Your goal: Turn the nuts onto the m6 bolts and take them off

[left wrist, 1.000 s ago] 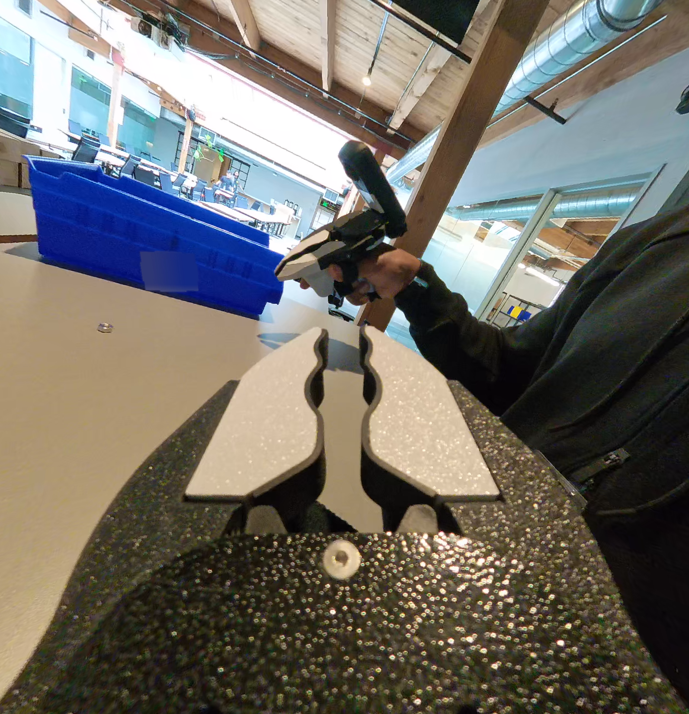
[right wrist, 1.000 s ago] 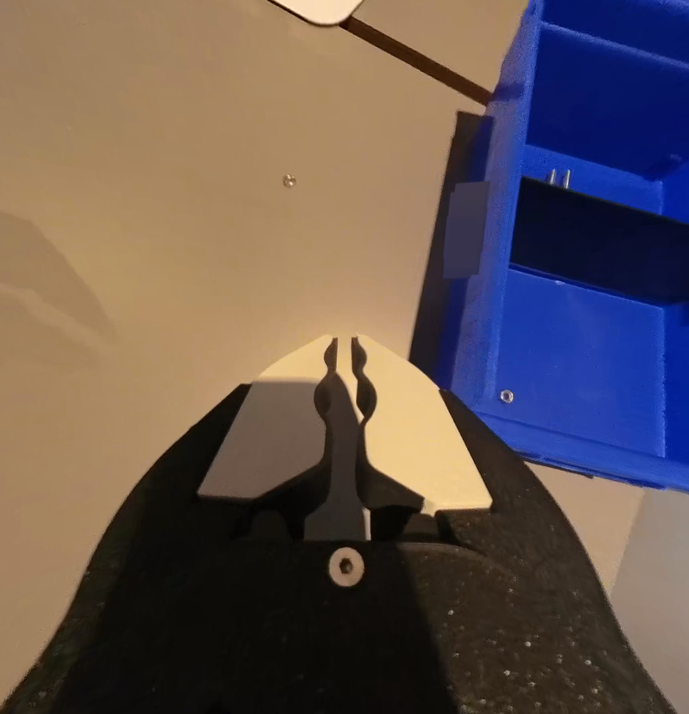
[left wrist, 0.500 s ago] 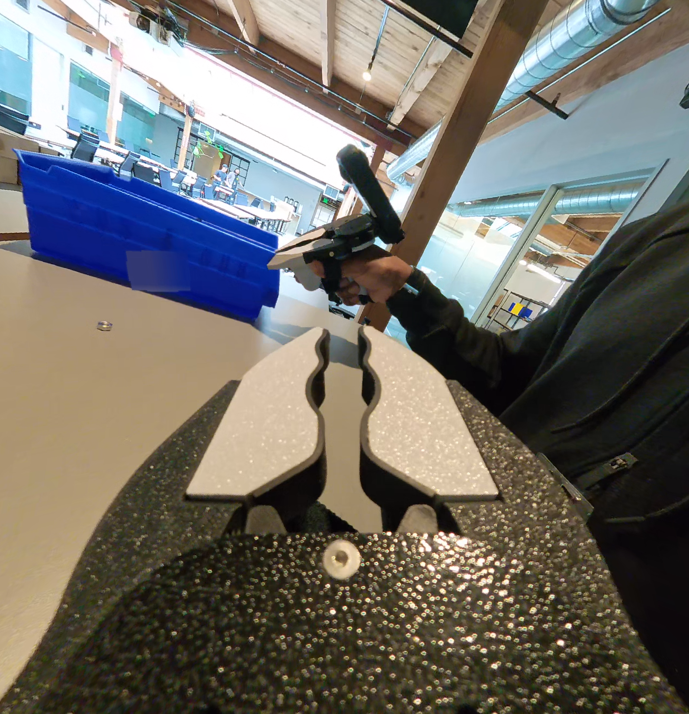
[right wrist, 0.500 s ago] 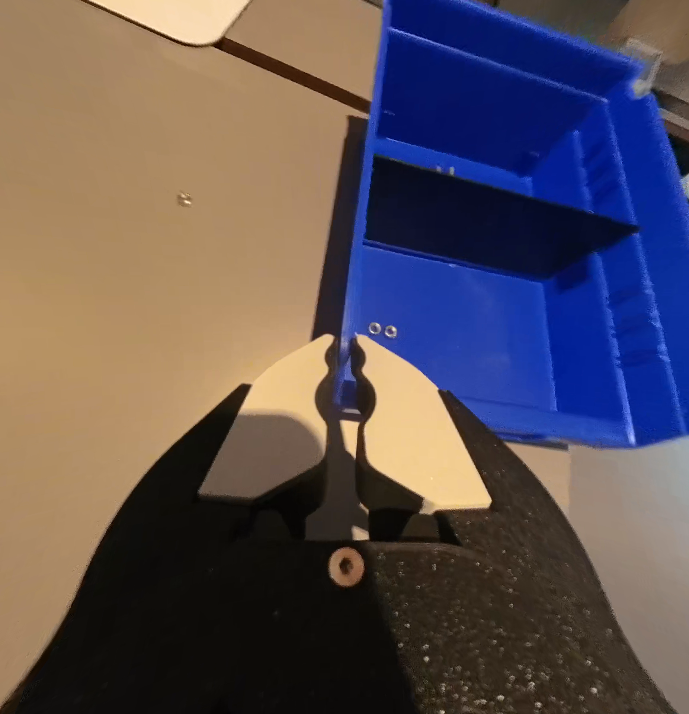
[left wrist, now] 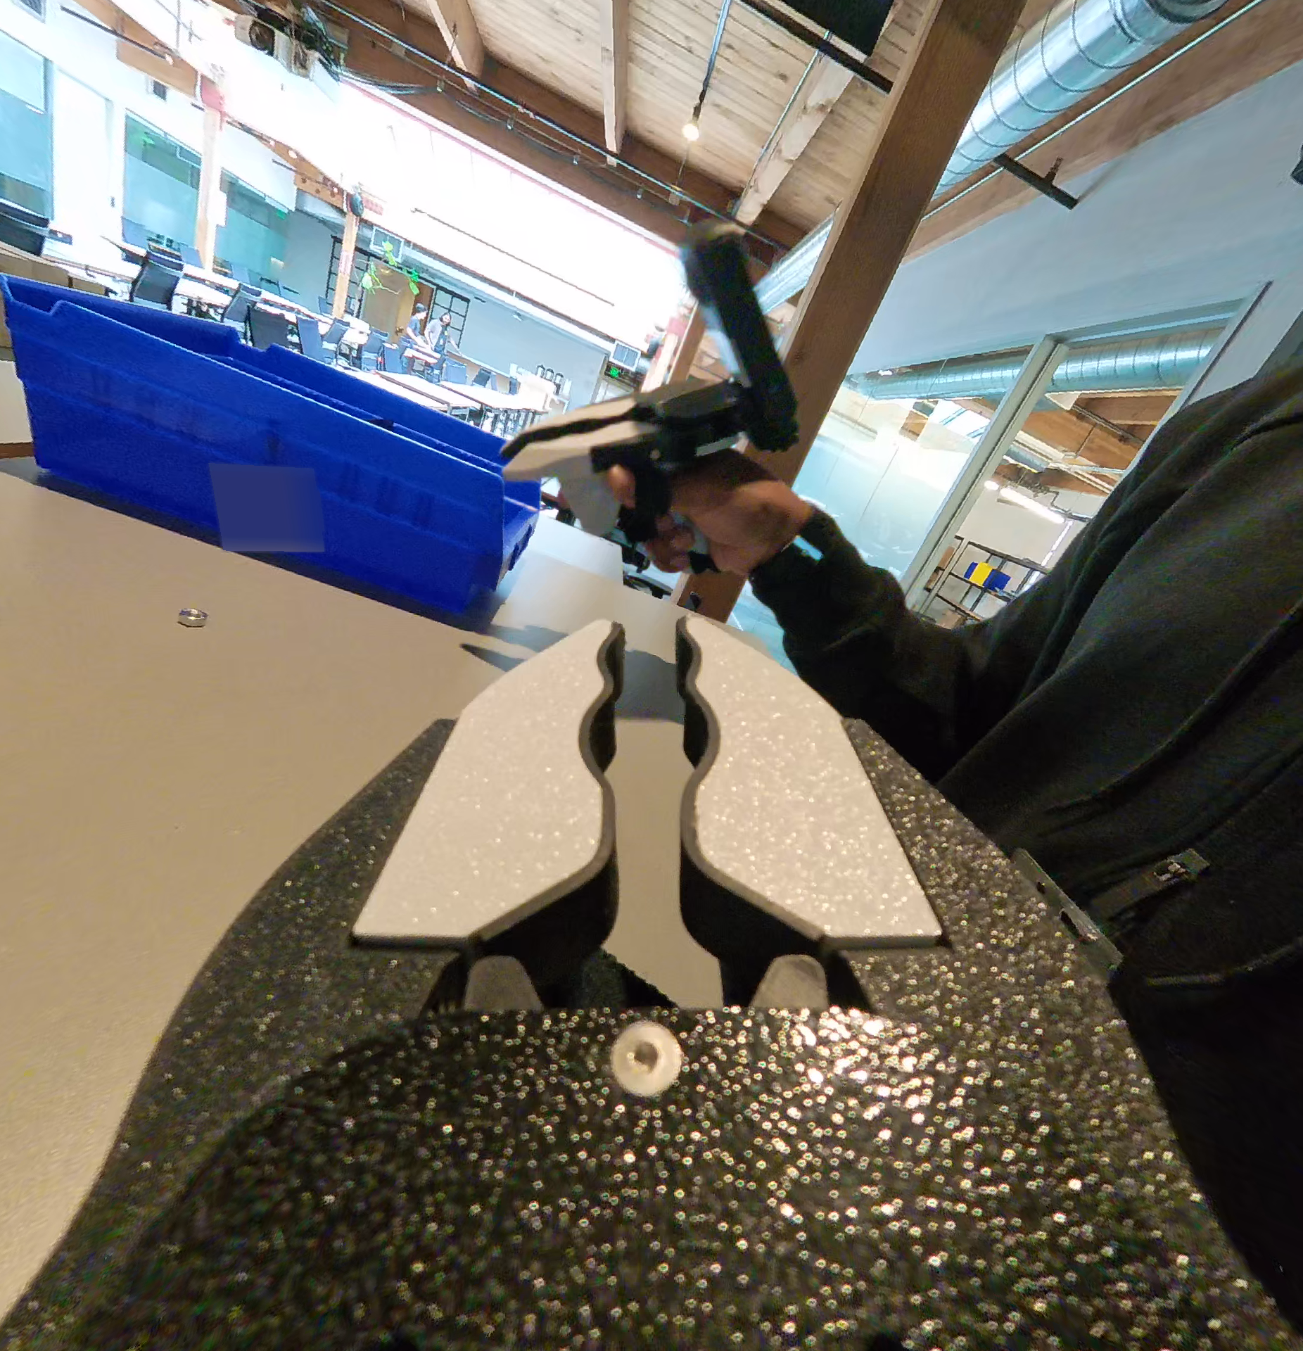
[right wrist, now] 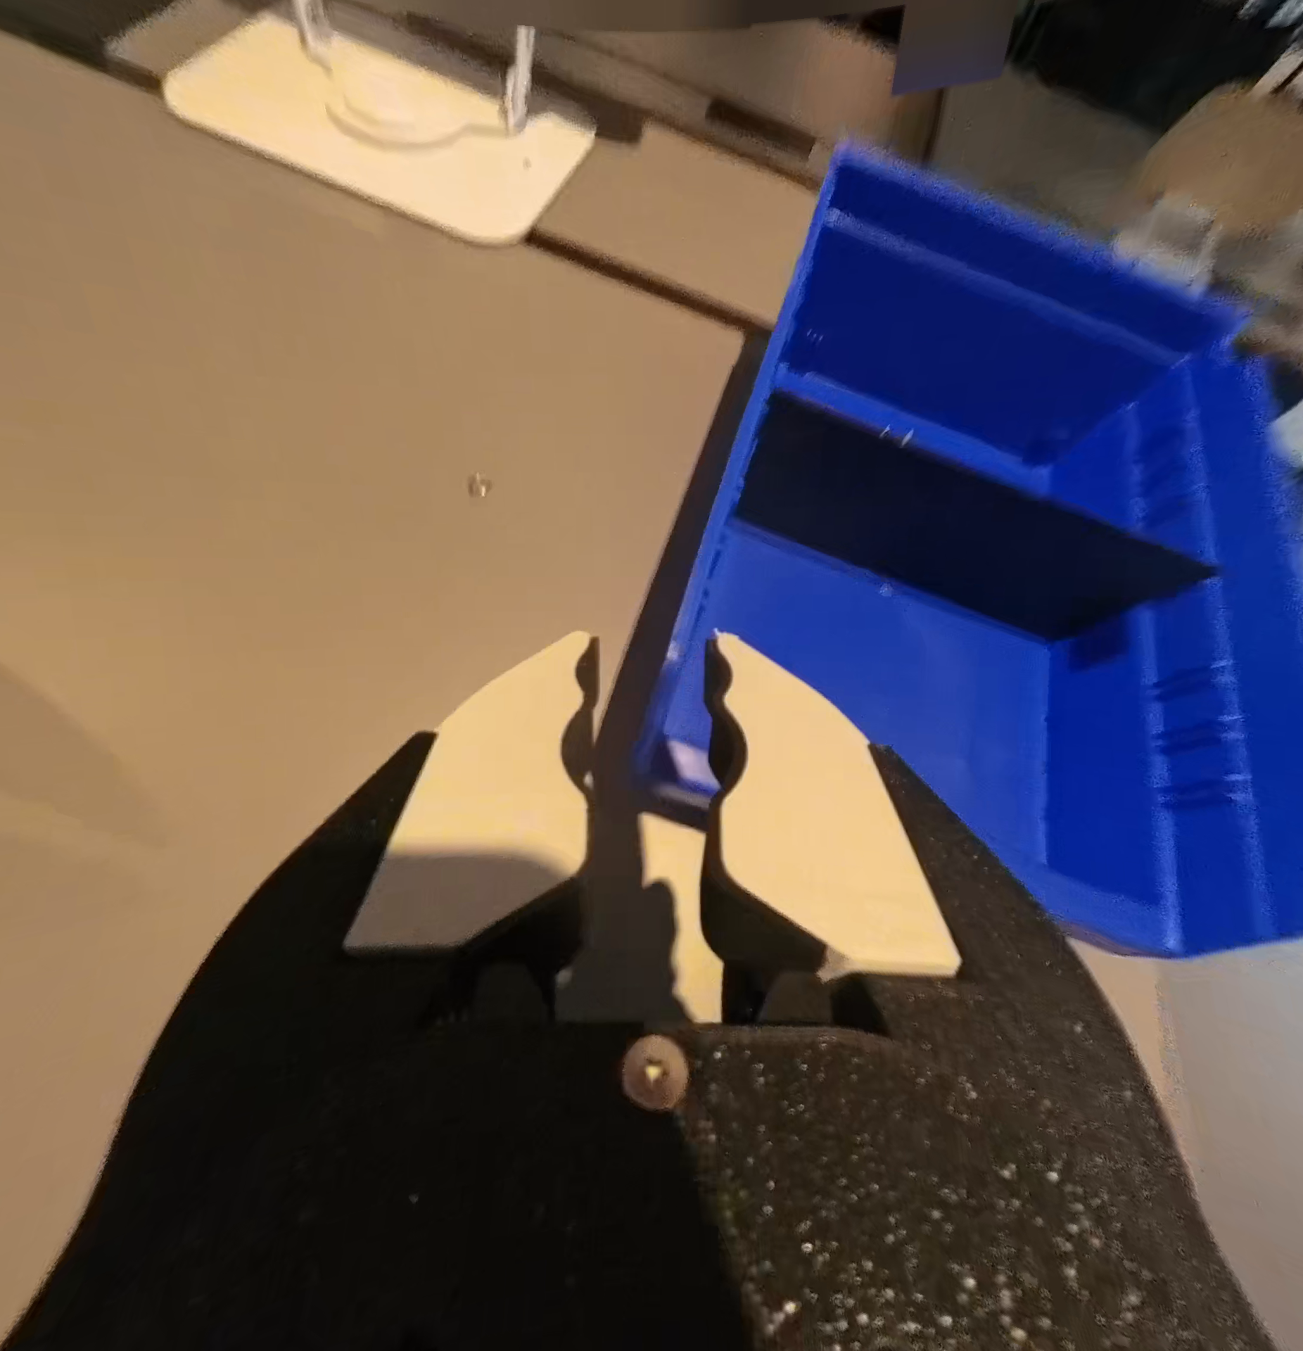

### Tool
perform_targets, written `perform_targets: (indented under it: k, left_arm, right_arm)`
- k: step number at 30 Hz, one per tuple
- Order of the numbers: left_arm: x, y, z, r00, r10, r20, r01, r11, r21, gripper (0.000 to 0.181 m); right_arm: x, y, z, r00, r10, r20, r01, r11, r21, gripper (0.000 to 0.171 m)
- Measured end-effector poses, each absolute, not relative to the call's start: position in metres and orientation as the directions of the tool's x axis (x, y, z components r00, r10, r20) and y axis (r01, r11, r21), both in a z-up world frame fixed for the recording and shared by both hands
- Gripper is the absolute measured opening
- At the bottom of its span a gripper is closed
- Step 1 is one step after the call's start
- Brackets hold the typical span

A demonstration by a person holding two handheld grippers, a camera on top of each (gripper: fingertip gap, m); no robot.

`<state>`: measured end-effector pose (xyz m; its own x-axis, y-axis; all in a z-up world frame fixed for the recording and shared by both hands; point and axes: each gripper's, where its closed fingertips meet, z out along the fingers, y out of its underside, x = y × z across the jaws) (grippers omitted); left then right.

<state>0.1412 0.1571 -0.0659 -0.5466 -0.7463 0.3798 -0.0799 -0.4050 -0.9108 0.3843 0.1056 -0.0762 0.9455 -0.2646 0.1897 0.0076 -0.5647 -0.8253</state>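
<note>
On the table (right wrist: pixel 232 512), at about 11 o'clock from the right gripper (right wrist: pixel 652 647), one loose nut (right wrist: pixel 479 485) lies flat and well clear of the tips. Fingers apart, nothing held. At 1 o'clock stands the blue bin (right wrist: pixel 1116 731); small metal pieces, probably the bolts, show faintly in its middle compartment. Judgement: the right gripper is poised above the bin's near corner, nearer the bolts. Left gripper (left wrist: pixel 648 636) idles low, fingers slightly apart, empty, nut (left wrist: pixel 193 616) at 10 o'clock.
</note>
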Motion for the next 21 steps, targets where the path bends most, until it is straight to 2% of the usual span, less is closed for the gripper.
perform_targets:
  k: [2,5,6,8,13,17,21]
  left_arm:
    - [0.141,0.158,-0.066,-0.546,-0.745,0.383,-0.079,-0.409,-0.909,0.013]
    - [0.142,0.157,-0.066,-0.549,-0.741,0.386,-0.085,-0.410,-0.908,0.013]
    - [0.142,0.157,-0.066,-0.550,-0.741,0.385,-0.084,-0.410,-0.908,0.013]
    - [0.142,0.156,-0.066,-0.552,-0.741,0.382,-0.081,-0.408,-0.909,0.013]
    - [0.139,0.160,-0.062,-0.555,-0.735,0.389,-0.055,-0.434,-0.899,0.012]
    - [0.138,0.159,-0.062,-0.560,-0.732,0.387,-0.058,-0.431,-0.901,0.012]
    - [0.138,0.158,-0.062,-0.563,-0.734,0.380,-0.063,-0.420,-0.905,0.012]
  right_arm:
    - [0.365,0.111,-0.041,0.943,-0.257,0.213,0.077,-0.453,-0.888,0.026]
    - [0.303,0.144,-0.026,0.984,-0.076,0.164,0.125,-0.367,-0.922,0.023]
    - [0.291,0.160,-0.038,0.984,-0.033,0.174,0.147,-0.391,-0.909,0.023]
    - [0.297,0.194,-0.075,0.978,-0.054,0.202,0.155,-0.464,-0.872,0.025]
    - [0.337,0.240,-0.159,0.977,-0.171,0.125,-0.011,-0.632,-0.775,0.038]
    - [0.351,0.245,-0.175,0.967,-0.203,0.151,-0.026,-0.673,-0.739,0.037]
    - [0.355,0.247,-0.183,0.966,-0.189,0.178,-0.016,-0.728,-0.685,0.026]
